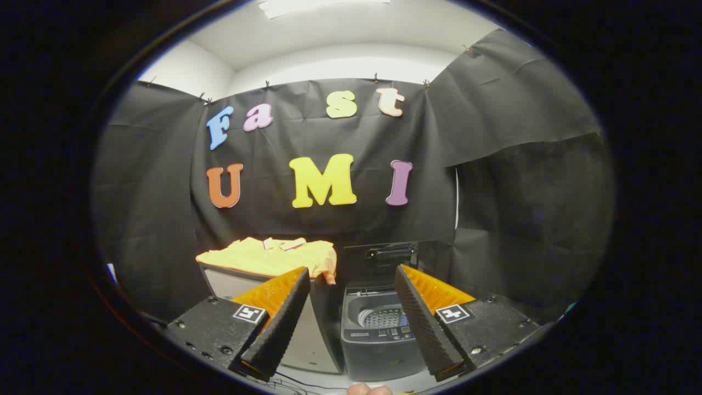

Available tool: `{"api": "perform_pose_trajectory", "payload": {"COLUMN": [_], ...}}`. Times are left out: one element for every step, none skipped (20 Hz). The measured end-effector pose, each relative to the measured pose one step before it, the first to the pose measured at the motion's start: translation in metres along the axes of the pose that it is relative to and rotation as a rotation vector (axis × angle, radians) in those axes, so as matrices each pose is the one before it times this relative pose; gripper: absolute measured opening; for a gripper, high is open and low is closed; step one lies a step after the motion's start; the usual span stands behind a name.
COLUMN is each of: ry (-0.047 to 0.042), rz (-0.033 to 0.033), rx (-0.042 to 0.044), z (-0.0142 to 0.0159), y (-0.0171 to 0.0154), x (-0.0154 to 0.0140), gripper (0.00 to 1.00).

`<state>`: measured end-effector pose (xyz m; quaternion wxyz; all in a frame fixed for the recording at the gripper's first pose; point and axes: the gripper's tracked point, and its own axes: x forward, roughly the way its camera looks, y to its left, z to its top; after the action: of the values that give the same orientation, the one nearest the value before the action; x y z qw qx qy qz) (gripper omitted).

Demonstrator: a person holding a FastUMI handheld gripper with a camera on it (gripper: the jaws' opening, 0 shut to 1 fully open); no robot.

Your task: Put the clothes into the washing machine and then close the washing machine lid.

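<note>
The gripper point(351, 323) hangs with fingers wide apart, holding nothing. The orange garment point(271, 257) lies on a grey box point(230, 282), left of centre; the washing machine point(378, 329) stands lid-up, lower centre. Judged: pickup not yet started; next, reach for the garment.

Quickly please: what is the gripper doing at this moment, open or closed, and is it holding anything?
Gripper: open, fingers spread wide, holding nothing; the washing machine lies beyond them, lid up.
</note>
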<state>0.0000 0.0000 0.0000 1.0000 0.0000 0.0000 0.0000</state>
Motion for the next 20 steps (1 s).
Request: {"api": "perform_pose_trajectory", "payload": {"ry": [0.00333,-0.00169,-0.00409,-0.00538,-0.00608,-0.00365,-0.00209,-0.0015,-0.00113,0.00193,0.00298,0.00341,0.00416,0.00407,0.00302,0.00241,0.00223,-0.00069,0.00004,-0.00366], "rz": [0.00172,0.00487,0.00214,0.00615,0.00708,0.00442,0.00766,0.00164,0.0048,0.00012,0.0017,0.00058,-0.00048,0.00102,-0.00305,0.00062,-0.00249,0.00131,-0.00125,0.0], "rx": [-0.00855,-0.00763,-0.00666,-0.00404,-0.00032,0.00155,0.00616,0.00609,0.00538,0.00006,-0.00066,-0.0006,-0.00014,0.00038,-0.00182,0.00009,-0.00136,0.00057,-0.00186,-0.00156], "z": [-0.00066,0.00174,0.003,0.00271,0.00198,0.00263,0.00168,0.00171,0.0015,0.00042,-0.00108,-0.00009,-0.00147,-0.00034,-0.00151,0.00063,-0.00022,0.00113,0.0006,0.00256], "y": [-0.00102,0.00039,0.00149,0.00127,0.00244,0.00039,0.00037,0.00091,-0.00052,0.00012,-0.00051,0.00013,-0.00034,0.00019,-0.00018,-0.00046,0.00051,0.00069,0.00074,0.00029], "x": [0.00092,0.00234,0.0009,0.00123,0.00192,0.00055,0.001,0.00028,0.00001,-0.00002,0.00057,0.00068,0.0002,0.00093,0.00114,0.00116,0.0022,0.00168,0.00235,0.00166], "gripper": [0.98,0.98,0.98,0.98,0.98,0.98,0.98,0.98,0.98,0.98,0.98,0.98,0.98,0.98,0.98,0.98,0.98,0.98,0.98,0.98]}}
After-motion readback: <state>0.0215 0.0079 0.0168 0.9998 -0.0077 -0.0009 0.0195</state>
